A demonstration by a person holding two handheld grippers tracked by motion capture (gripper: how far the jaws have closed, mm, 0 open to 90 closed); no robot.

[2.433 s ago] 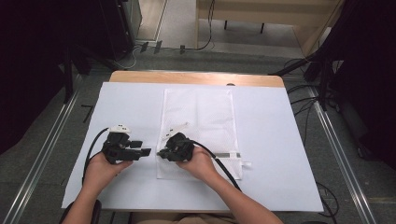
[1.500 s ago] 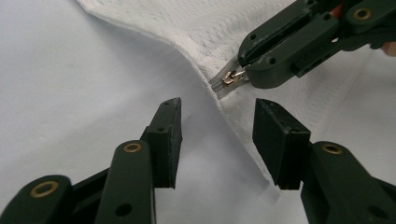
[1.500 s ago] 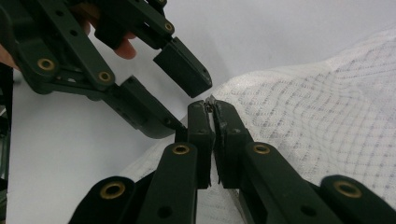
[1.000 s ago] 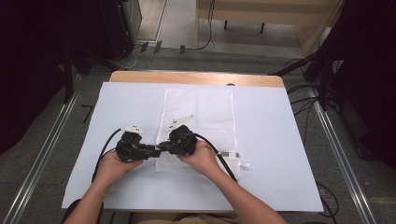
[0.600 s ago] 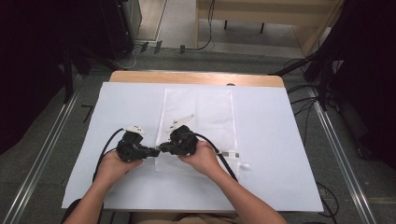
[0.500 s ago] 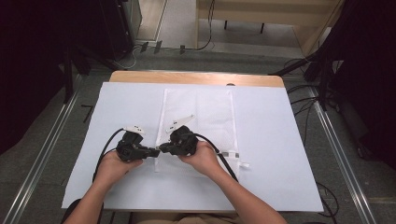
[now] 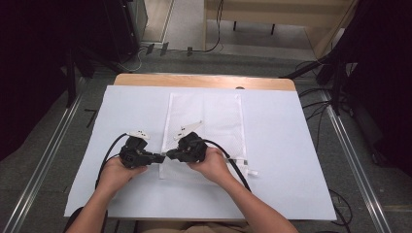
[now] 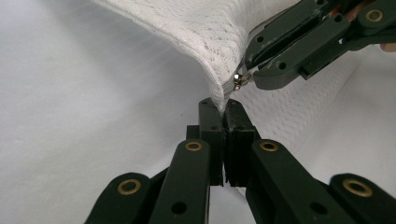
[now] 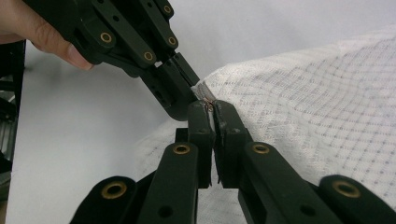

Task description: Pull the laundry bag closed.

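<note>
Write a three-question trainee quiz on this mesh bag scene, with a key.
1. True or false: the left gripper is shut on the mesh bag.
2. What does the right gripper pinch? A) a cable B) the zipper pull C) the table's edge
3. Fill in: the bag's pinched corner is ____ off the white sheet.

Key: 1 true; 2 B; 3 lifted

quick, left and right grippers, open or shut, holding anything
Left gripper: jaws shut on the corner edge of the white mesh bag.
Right gripper: jaws shut on the bag's small metal zipper pull.
</note>
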